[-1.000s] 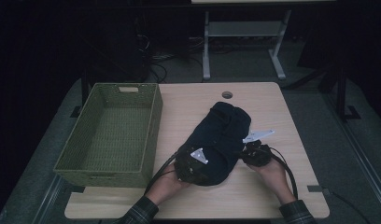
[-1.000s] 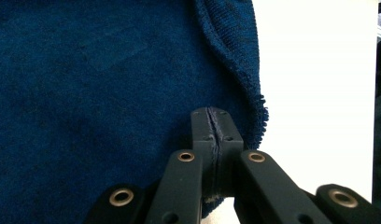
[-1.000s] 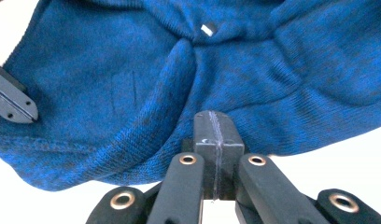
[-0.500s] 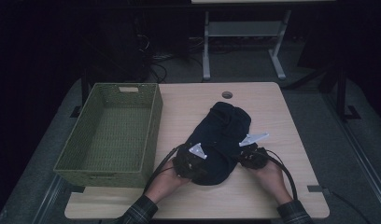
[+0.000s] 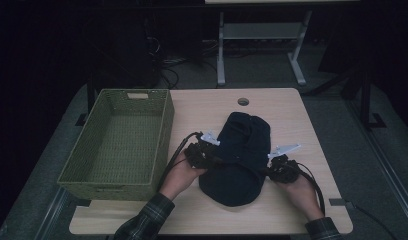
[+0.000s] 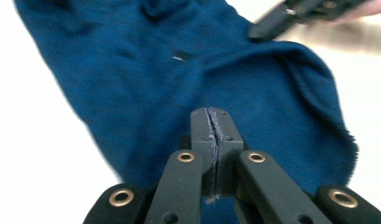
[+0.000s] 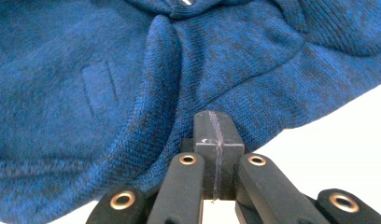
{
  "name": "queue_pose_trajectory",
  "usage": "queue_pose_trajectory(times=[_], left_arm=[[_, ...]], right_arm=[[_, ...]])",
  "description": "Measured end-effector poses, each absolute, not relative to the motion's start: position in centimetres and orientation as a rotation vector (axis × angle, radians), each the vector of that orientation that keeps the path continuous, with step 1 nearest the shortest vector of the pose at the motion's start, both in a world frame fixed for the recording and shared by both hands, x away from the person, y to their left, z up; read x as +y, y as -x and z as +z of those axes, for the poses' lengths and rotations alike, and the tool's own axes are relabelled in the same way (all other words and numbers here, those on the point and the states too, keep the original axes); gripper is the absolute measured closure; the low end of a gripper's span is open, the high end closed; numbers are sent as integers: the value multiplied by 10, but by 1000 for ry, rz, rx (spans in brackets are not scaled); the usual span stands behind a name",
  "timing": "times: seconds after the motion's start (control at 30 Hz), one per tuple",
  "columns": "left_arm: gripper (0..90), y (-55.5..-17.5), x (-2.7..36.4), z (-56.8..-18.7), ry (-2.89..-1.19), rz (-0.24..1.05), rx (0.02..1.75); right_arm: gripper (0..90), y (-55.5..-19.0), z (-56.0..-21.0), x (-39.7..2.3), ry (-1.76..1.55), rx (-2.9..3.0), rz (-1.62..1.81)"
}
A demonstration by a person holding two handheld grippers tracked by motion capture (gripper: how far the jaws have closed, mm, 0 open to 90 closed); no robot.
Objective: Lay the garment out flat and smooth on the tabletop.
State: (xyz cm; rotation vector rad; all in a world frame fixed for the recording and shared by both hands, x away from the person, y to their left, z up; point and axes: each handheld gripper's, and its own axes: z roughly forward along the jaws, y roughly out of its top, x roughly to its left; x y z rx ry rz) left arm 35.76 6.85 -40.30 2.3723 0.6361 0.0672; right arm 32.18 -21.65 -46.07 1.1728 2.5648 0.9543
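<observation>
A dark blue knit garment [image 5: 240, 159] lies bunched along the middle of the wooden table [image 5: 292, 112], its wider end toward the person. My left gripper [image 5: 205, 152] is shut on its left edge; in the left gripper view the jaws [image 6: 212, 119] press together with blue fibres caught between them, and the garment [image 6: 146, 70] spreads beyond. My right gripper [image 5: 280, 167] is shut on the right edge. The right gripper view has its jaws [image 7: 215, 121] closed at a fold of the knit [image 7: 86, 93]. The right gripper [image 6: 291, 14] also appears at the top of the left gripper view.
A green woven basket [image 5: 162, 137] stands empty on the left part of the table, close to my left hand. A round cable hole [image 5: 243, 101] sits at the table's far edge. Desk legs and cables stand on the floor beyond.
The left gripper has shifted a little away from the person along the garment's left edge, the right slightly nearer. The garment's near end now lies wider and flatter.
</observation>
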Motion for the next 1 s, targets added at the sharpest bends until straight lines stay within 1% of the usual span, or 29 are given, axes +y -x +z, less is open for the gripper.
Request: queue_pose_trajectory(times=[0.03,0.17,0.5,0.77,1.0], left_arm=[[893,-358,68,-403,-2372,67,636],[893,-377,60,-411,-2396,82,670],[894,-397,45,-448,-2431,32,727],[900,-395,45,-452,-2453,34,719],[900,-380,50,-453,-2451,16,698]], right_arm=[[899,-321,-460,-220,-1184,2563,951],[899,-320,-460,-231,-1201,2563,939],[899,-320,-460,-248,-1239,2529,922],[899,-321,-460,-249,-1238,2525,919],[899,-317,-460,-244,-1226,2530,916]])
